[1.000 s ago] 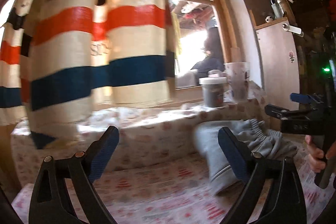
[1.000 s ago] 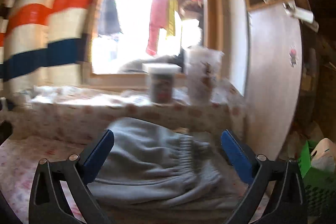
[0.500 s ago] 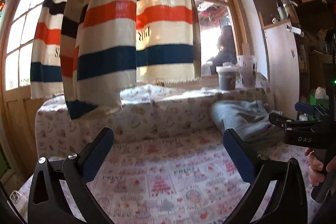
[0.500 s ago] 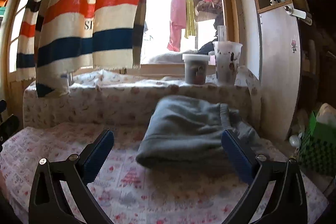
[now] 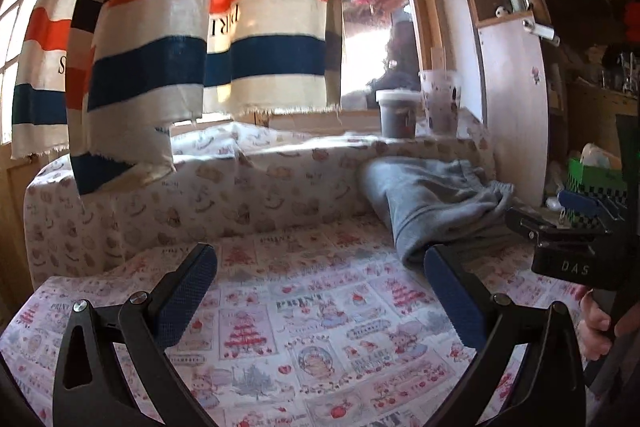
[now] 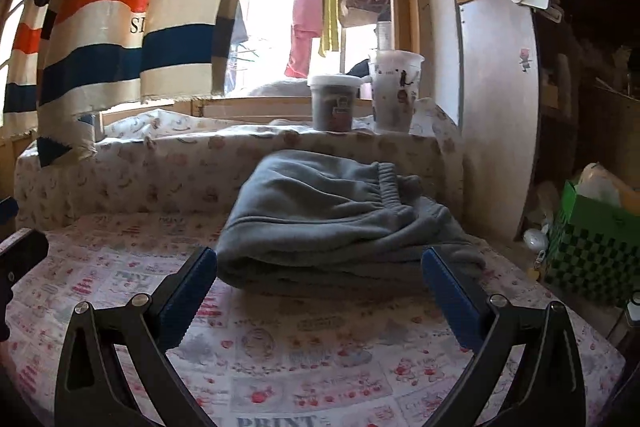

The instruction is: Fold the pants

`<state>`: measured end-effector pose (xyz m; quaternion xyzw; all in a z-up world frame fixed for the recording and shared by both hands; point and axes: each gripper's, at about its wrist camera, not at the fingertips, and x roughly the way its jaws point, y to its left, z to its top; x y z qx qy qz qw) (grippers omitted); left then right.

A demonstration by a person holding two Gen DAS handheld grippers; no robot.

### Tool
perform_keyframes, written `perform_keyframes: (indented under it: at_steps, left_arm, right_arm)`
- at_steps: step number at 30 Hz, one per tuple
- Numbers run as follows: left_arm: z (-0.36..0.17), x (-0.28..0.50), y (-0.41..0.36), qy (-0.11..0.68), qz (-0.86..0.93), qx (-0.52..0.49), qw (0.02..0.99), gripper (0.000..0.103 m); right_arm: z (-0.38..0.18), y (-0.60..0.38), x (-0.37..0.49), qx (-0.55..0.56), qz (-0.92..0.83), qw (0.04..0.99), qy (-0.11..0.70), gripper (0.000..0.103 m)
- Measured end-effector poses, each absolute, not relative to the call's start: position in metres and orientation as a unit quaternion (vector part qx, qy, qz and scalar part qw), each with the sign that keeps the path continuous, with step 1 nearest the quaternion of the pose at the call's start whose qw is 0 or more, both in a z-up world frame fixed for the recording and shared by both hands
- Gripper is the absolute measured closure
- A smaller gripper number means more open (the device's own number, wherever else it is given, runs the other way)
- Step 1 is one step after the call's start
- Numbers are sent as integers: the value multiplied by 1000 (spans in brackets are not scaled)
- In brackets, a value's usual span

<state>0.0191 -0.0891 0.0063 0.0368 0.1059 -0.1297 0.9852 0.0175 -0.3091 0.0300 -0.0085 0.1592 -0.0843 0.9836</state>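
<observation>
Grey sweatpants [image 6: 336, 215] lie folded in a thick bundle on the printed cloth at the back right of the table, waistband to the right. They also show in the left wrist view [image 5: 432, 203]. My right gripper [image 6: 318, 275] is open and empty, just in front of the bundle, not touching it. My left gripper [image 5: 320, 279] is open and empty over the cloth, to the left of the pants. The right gripper's body [image 5: 576, 247] shows at the right edge of the left wrist view.
A printed tablecloth [image 6: 320, 347] covers the table and a raised ledge [image 6: 160, 163] behind. A lidded tub [image 6: 334, 103] and a plastic cup [image 6: 396, 91] stand on the ledge. A striped curtain [image 5: 180, 27] hangs at the left. A white panel [image 6: 496, 107] and green basket [image 6: 588, 247] stand right.
Both grippers have pulled back from the folded pants, which now lie free on the cloth. The views have steadied and drawn slightly closer again in the last half second.
</observation>
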Motion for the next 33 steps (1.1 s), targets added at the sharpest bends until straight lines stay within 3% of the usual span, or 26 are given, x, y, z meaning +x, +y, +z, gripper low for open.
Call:
perform_keyframes:
  at_steps: [7,33]
  left_arm:
    - [0,37,-86,157,-126,16,979,0]
    - [0,34,-84,153,-131,16,979,0]
  right_arm:
    - [26,-323,27,25,-77,980,182,1]
    - [28,-310,22,-1,-63,984,169,1]
